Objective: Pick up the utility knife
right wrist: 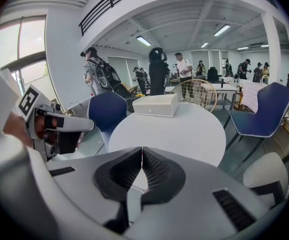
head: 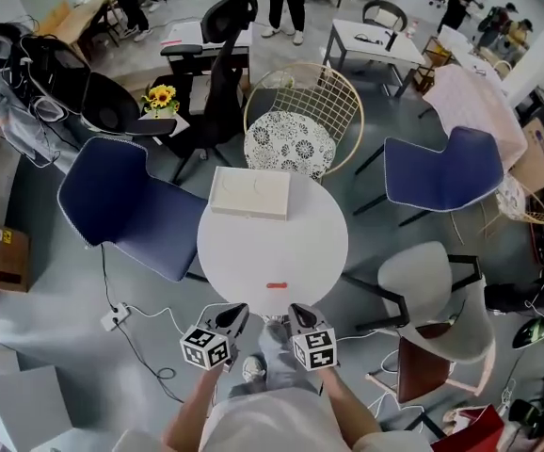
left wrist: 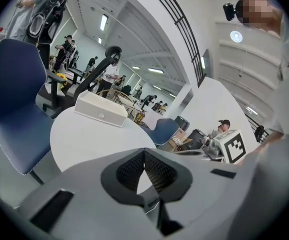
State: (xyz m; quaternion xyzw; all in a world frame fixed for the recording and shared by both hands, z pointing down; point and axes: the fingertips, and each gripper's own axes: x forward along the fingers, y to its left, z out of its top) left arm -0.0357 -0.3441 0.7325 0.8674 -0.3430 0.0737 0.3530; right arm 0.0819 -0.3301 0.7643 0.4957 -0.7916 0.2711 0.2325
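While head view shows utility knife (head: 277, 285) on table (head: 319, 243), gripper views show left claw (left wrist: 144, 152), right claw (right wrist: 142, 149) pressed together, empty.

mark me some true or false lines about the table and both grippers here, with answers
1. The utility knife lies on the round table, near the edge closest to the person. True.
2. The right gripper holds the utility knife. False: its jaws are together on nothing, and the knife lies apart from it on the table.
3. A white box sits on the far side of the table. True.
4. The left gripper has its jaws wide apart. False: they are together and empty.
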